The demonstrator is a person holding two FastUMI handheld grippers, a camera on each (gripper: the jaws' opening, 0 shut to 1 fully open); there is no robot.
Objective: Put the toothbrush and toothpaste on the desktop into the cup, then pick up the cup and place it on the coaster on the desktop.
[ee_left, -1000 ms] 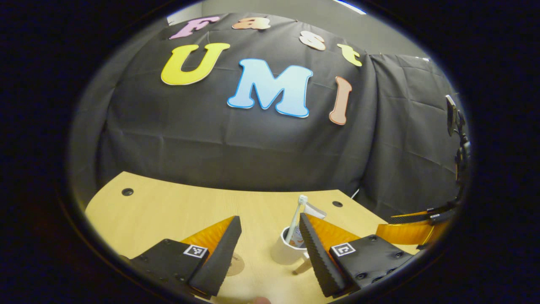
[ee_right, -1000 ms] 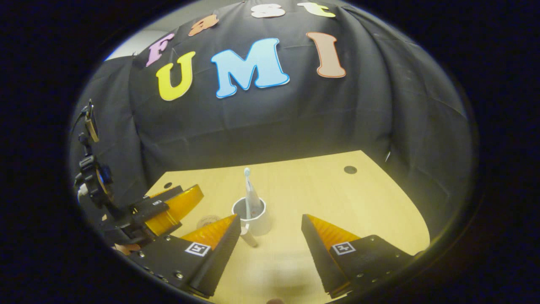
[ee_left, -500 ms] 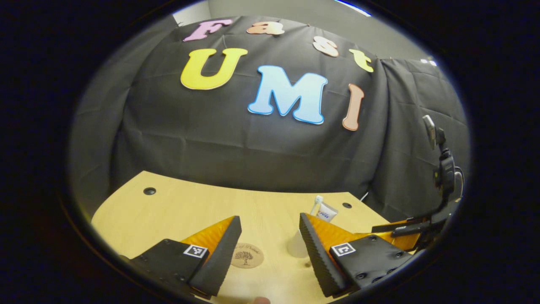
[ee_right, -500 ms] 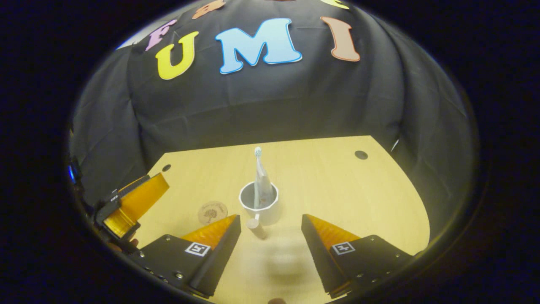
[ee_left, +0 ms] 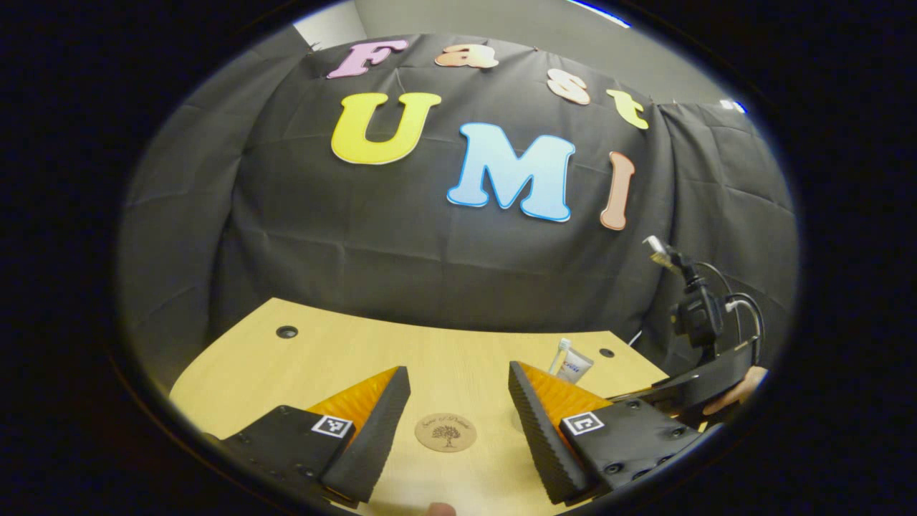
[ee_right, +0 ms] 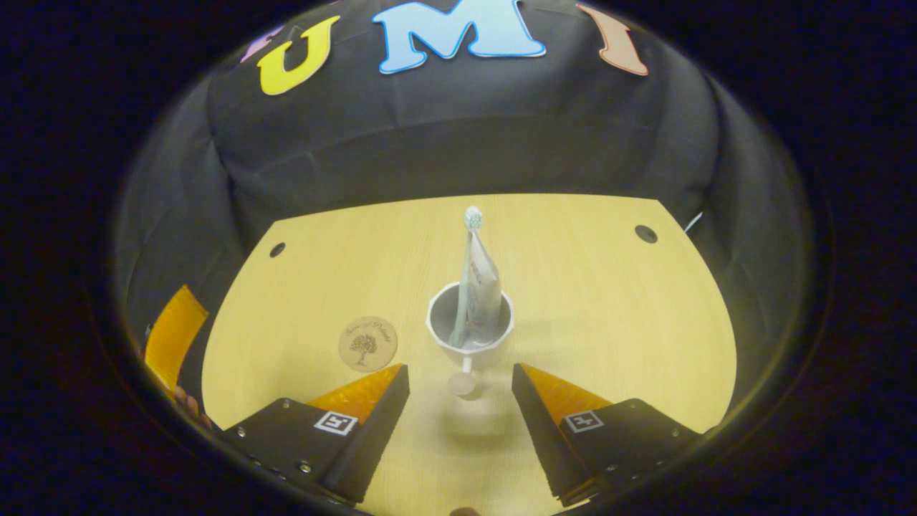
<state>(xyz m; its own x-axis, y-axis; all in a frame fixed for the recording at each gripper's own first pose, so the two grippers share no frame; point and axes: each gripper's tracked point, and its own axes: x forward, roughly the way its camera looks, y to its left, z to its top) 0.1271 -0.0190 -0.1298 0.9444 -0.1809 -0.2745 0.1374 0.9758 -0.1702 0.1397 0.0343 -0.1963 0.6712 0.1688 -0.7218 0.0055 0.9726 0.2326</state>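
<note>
Toothbrush (ee_right: 471, 247) and toothpaste (ee_right: 486, 287) stand in your cup (ee_right: 469, 331) beside the coaster (ee_right: 367, 344) on the counter (ee_right: 587, 308); both claws, left (ee_left: 458, 423) and right (ee_right: 460, 416), gape wide, empty

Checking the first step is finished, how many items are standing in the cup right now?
2: the toothbrush and the toothpaste, both upright in the cup, toothbrush head above the tube. Anything smaller at the cup's bottom would be hidden.

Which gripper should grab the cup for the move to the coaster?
Right, probably. The right gripper is open and lined up with the cup, its handle between the jaws. The left gripper faces the coaster instead.
</note>
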